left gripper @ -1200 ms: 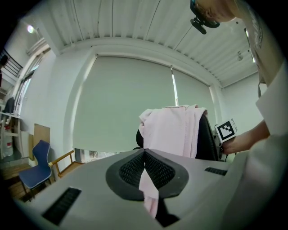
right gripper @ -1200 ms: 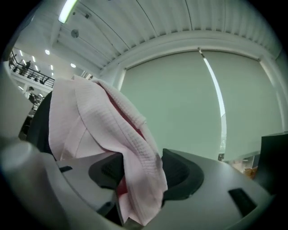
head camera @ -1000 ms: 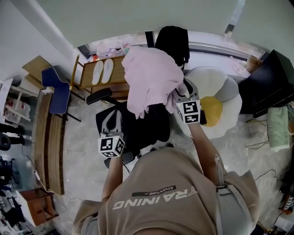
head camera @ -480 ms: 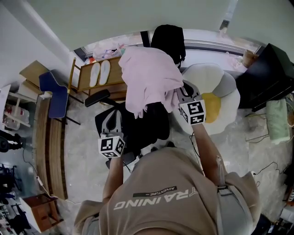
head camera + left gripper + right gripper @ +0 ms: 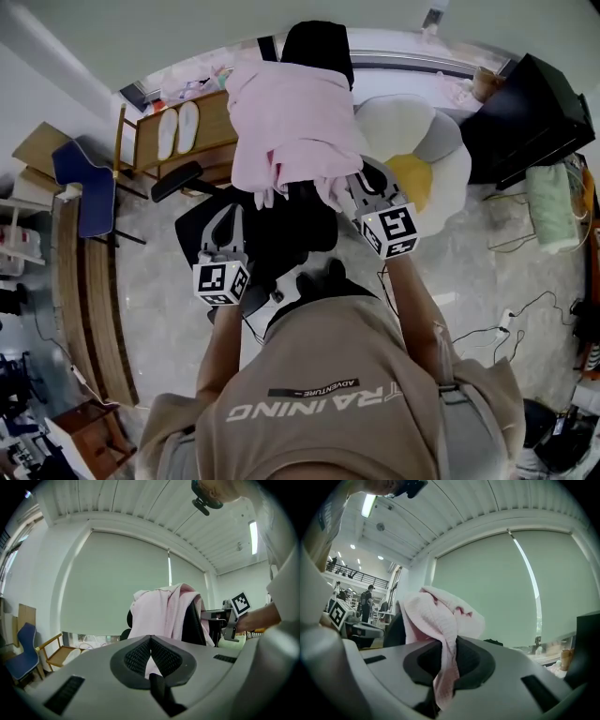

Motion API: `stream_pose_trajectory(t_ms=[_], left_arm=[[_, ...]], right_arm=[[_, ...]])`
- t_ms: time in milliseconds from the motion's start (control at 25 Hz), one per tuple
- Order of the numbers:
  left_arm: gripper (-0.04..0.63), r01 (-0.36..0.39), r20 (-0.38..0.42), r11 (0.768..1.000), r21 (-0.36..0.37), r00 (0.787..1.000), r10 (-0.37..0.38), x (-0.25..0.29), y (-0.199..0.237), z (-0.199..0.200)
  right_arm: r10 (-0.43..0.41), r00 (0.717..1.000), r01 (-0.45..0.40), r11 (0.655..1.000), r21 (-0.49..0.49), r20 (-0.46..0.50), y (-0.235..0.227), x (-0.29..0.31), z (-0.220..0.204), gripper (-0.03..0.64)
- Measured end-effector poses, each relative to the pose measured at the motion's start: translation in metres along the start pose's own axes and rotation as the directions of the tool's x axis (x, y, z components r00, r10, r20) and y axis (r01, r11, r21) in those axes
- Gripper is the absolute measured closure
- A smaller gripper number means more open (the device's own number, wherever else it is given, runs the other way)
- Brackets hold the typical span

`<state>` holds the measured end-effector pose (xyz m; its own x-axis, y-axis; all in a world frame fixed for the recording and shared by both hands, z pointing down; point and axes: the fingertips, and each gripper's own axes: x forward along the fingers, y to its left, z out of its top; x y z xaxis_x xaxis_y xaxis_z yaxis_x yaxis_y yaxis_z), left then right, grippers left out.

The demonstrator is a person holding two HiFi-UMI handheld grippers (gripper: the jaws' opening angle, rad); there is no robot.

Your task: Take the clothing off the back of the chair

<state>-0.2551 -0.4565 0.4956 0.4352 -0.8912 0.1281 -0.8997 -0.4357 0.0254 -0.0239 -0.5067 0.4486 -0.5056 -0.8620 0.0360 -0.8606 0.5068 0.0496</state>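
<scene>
Far left I see a blue chair [image 5: 80, 183] and a wooden rack [image 5: 141, 159] with slippers [image 5: 178, 131] on it, both well clear of the work. My left gripper [image 5: 227, 220] hangs over the seat side of the chair [image 5: 281, 246]. Its fingers are pressed together at the tips and hold nothing.

The pink garment [image 5: 291, 122] is draped over the chair back, its long axis running up and over the top, with hems hanging down on my side. Its left hem lies just ahead of the left fingers and a little to their right.

My right gripper [image 5: 361, 187] is the one on the job. Its fingers have just been closing, and they now pinch a twisted fold of the right hem.

I judge the cloth has to go up and toward me to come free. The black headrest [image 5: 317, 45] poking out behind the top is what it could snag on. To the right sits a white and yellow cushion [image 5: 422, 141], near the chair but out of the pull path.
</scene>
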Motion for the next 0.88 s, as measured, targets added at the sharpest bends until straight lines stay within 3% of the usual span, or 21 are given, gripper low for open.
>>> stream_pose_trajectory(t_ms=[440,880], left_arm=[[0.581,-0.036,0.035,0.999,-0.011,0.999,0.037,-0.042,-0.048,-0.003],[0.582,-0.175,0.027,0.984,-0.018,0.984,0.176,-0.113,-0.140,-0.002]], right_arm=[[0.062,0.996,-0.060,0.997,-0.038,0.057,0.016,-0.070,0.023,0.560],[0.269,0.954,-0.266,0.963,-0.042,0.134,0.047,-0.143,0.041,0.561]])
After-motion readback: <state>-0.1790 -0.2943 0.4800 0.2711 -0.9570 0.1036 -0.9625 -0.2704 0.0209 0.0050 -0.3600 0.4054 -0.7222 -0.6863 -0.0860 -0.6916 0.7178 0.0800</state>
